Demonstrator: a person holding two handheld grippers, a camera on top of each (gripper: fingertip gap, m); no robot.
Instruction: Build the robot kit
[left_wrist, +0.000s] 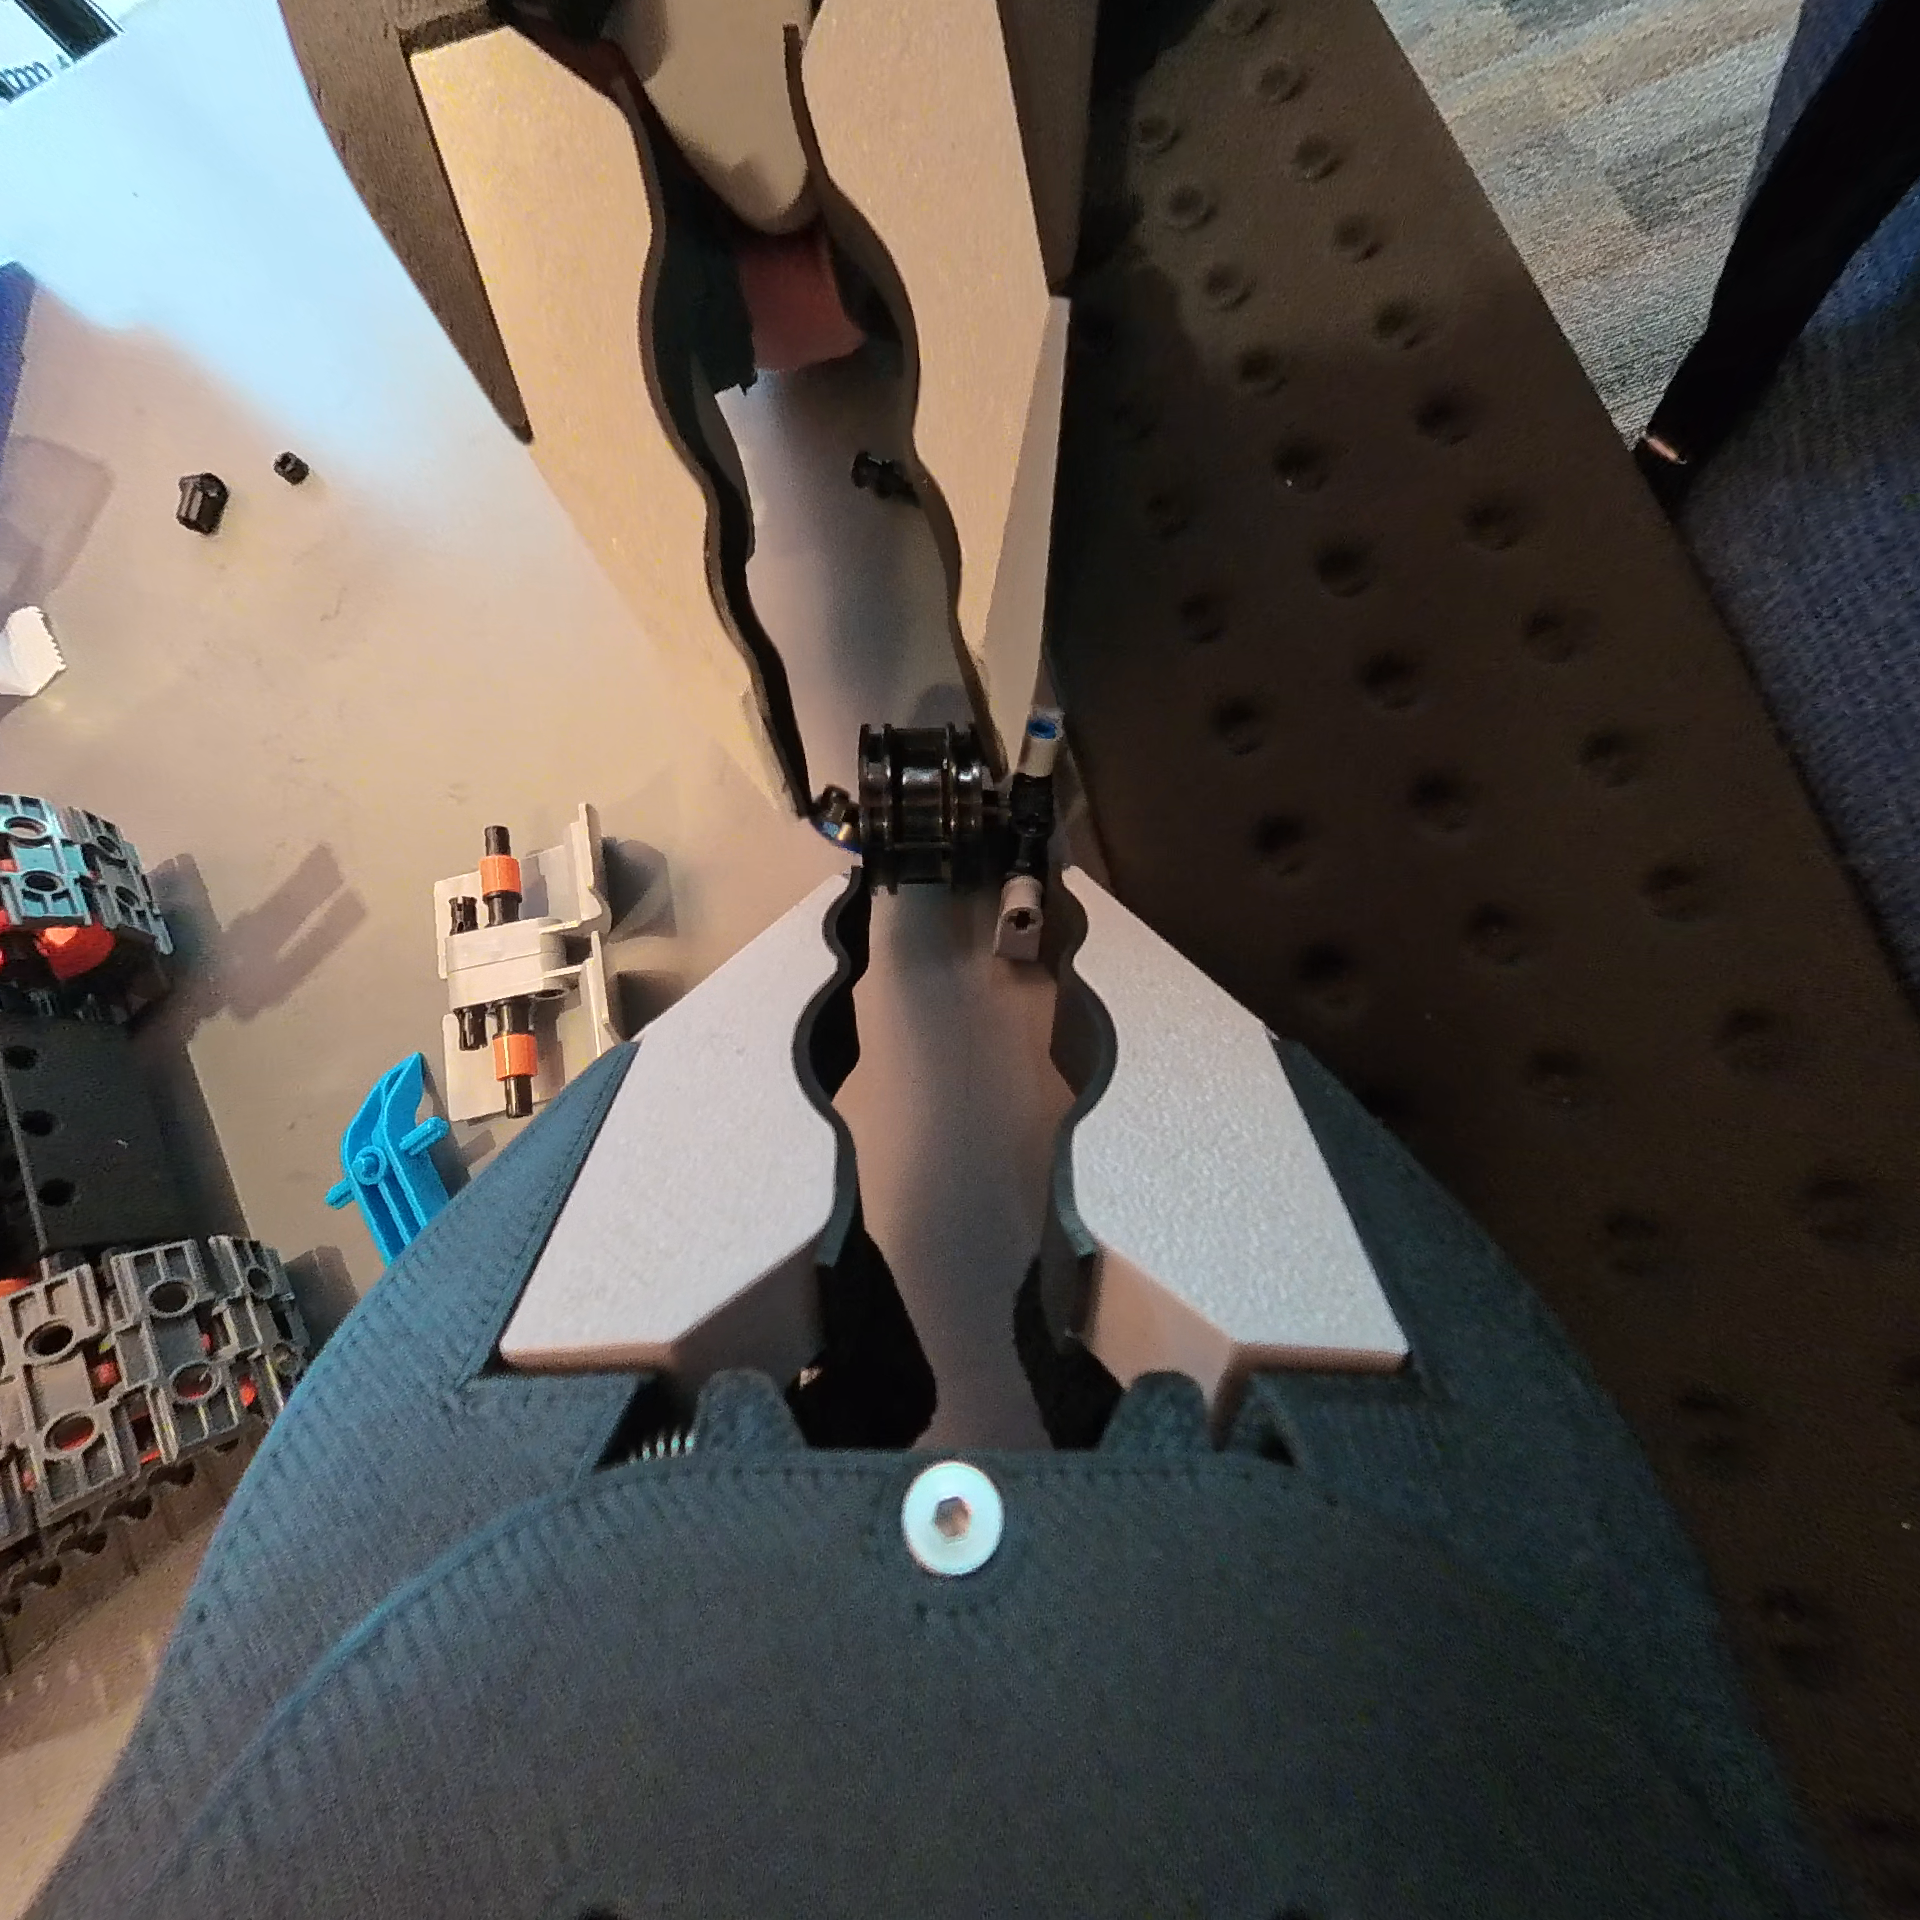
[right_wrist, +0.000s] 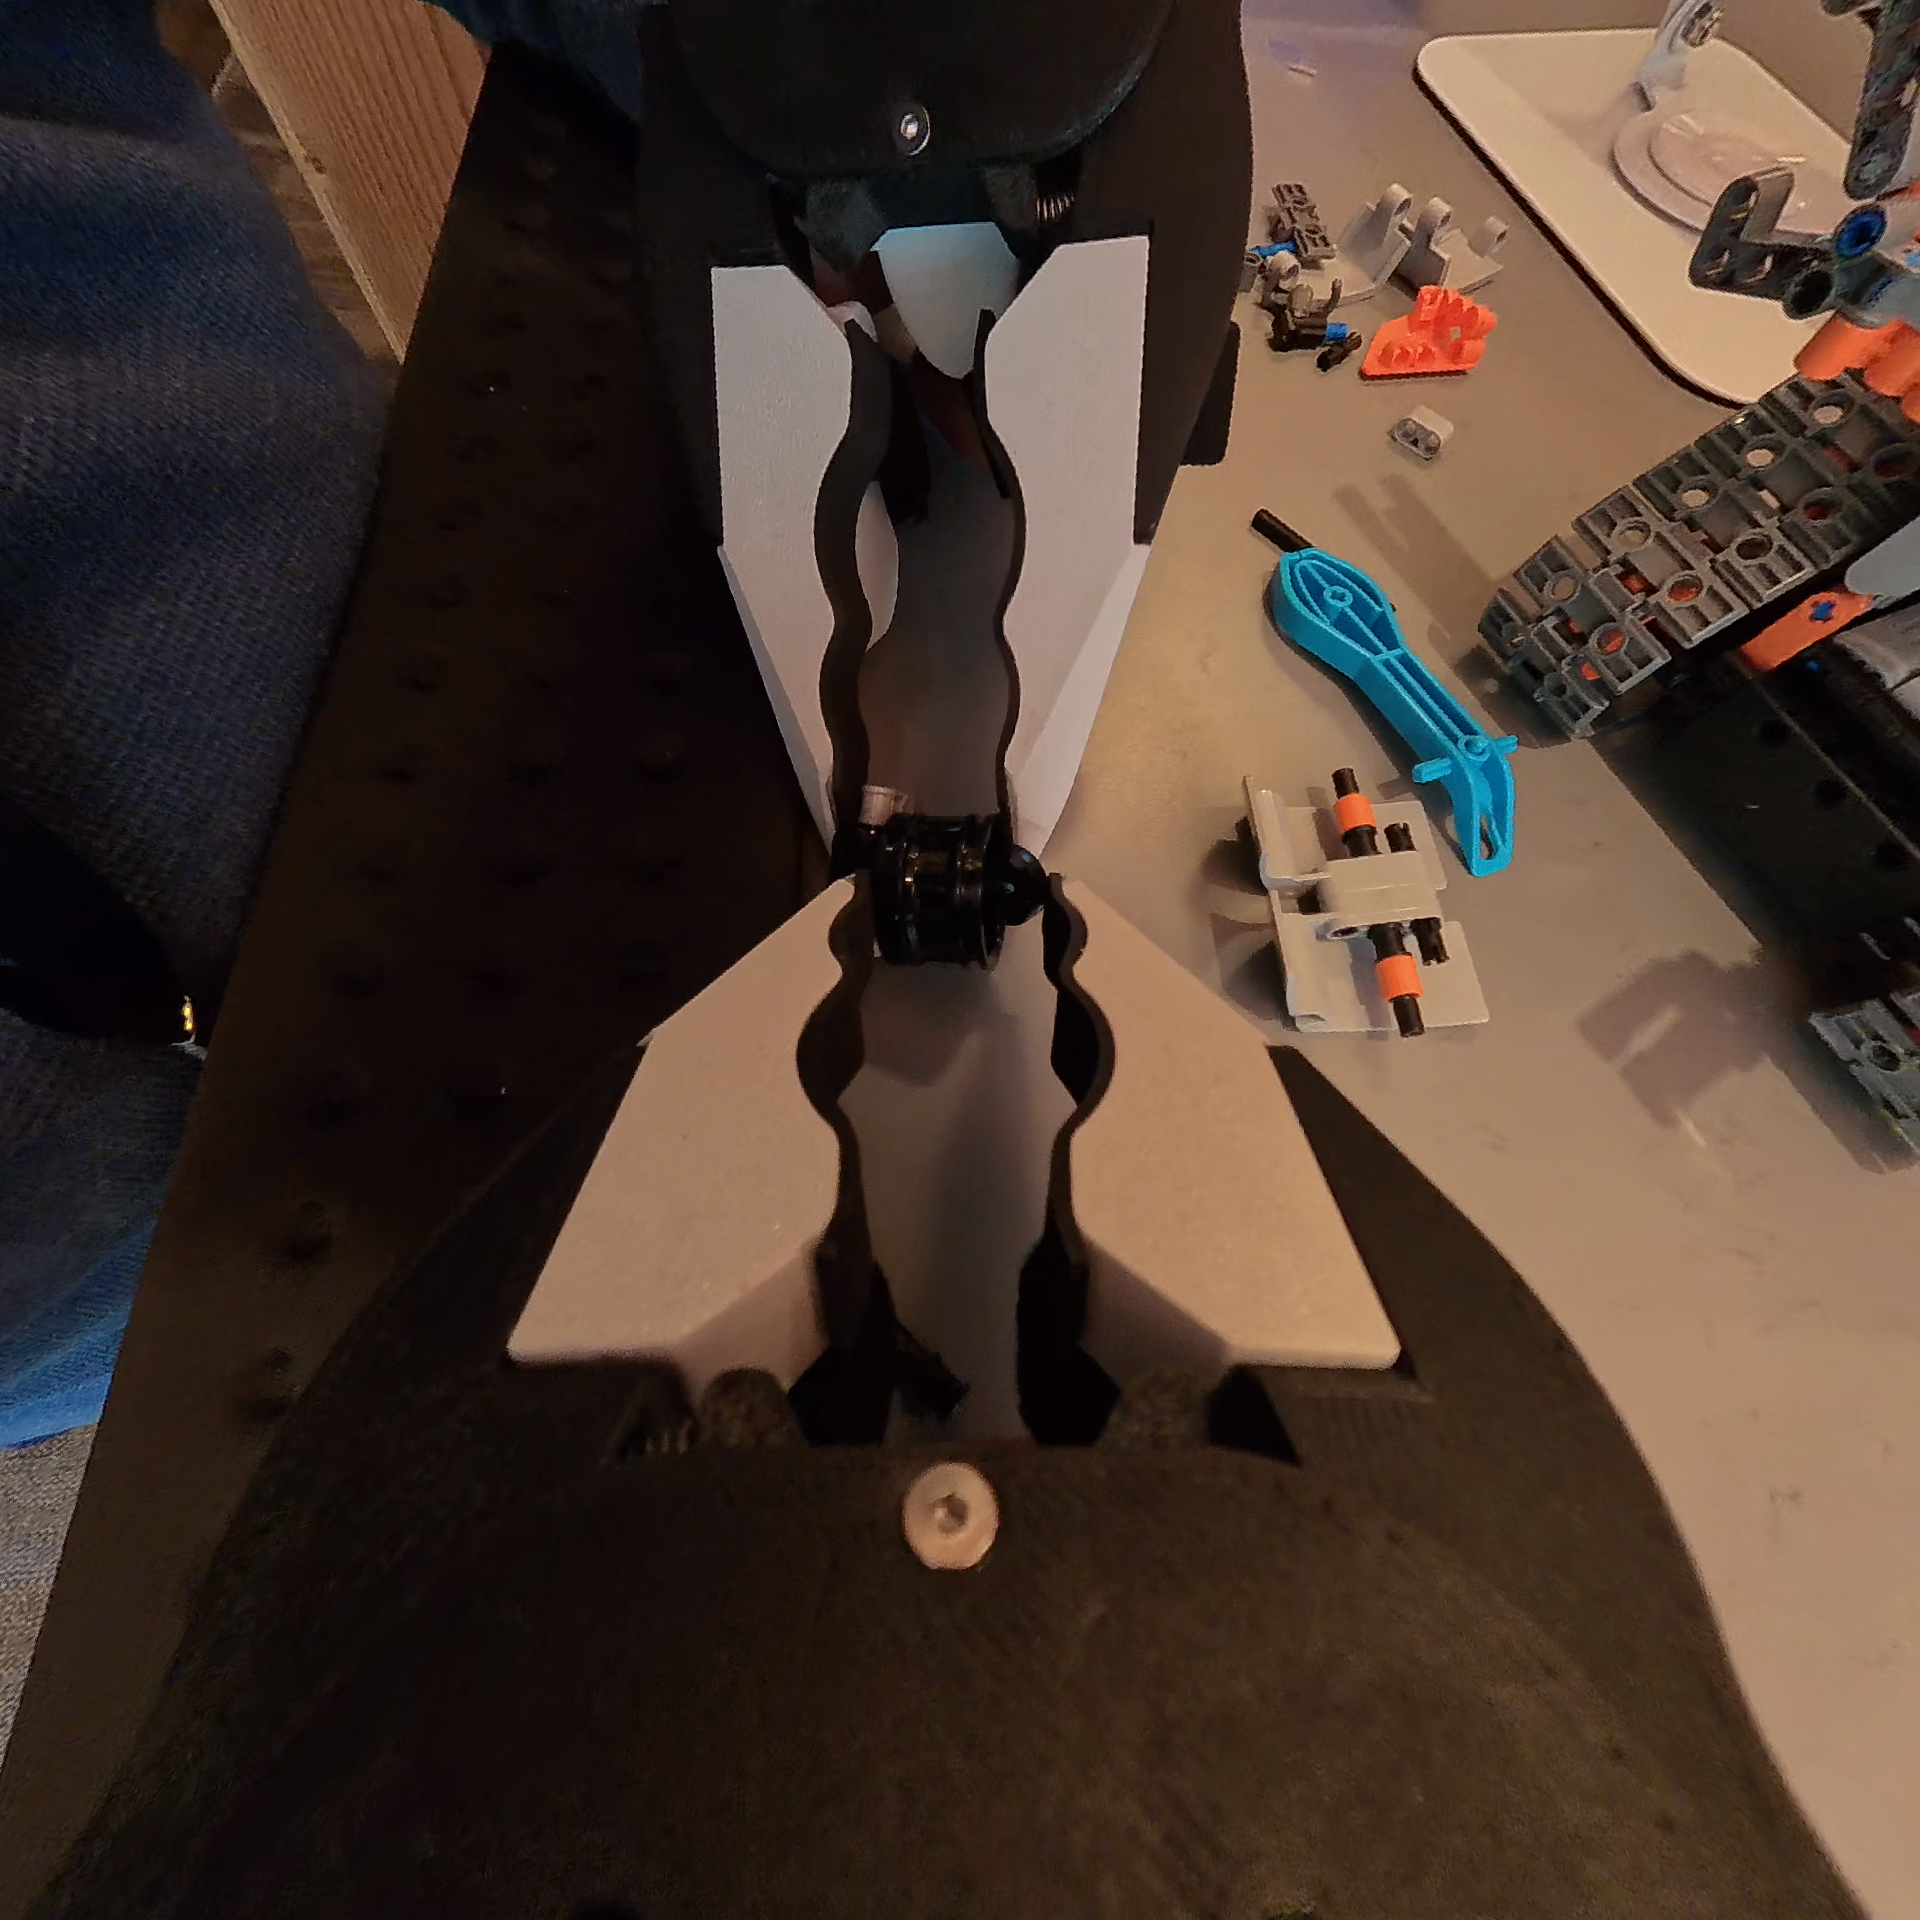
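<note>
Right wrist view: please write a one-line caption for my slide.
Two grippers, right and left, meet tip to tip on a small black wheel beside a grey table.

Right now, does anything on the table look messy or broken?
Nothing looks broken. Both tools, left and right, meet tip to tip around one small black wheel. Loose building pieces lie scattered on the grey table, which looks messy, not odd.

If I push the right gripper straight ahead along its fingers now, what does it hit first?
The right gripper already pinches the black pulley wheel at its fingertips. Directly beyond, the left gripper faces it tip to tip, so it would likely meet those fingertips almost at once.
</note>
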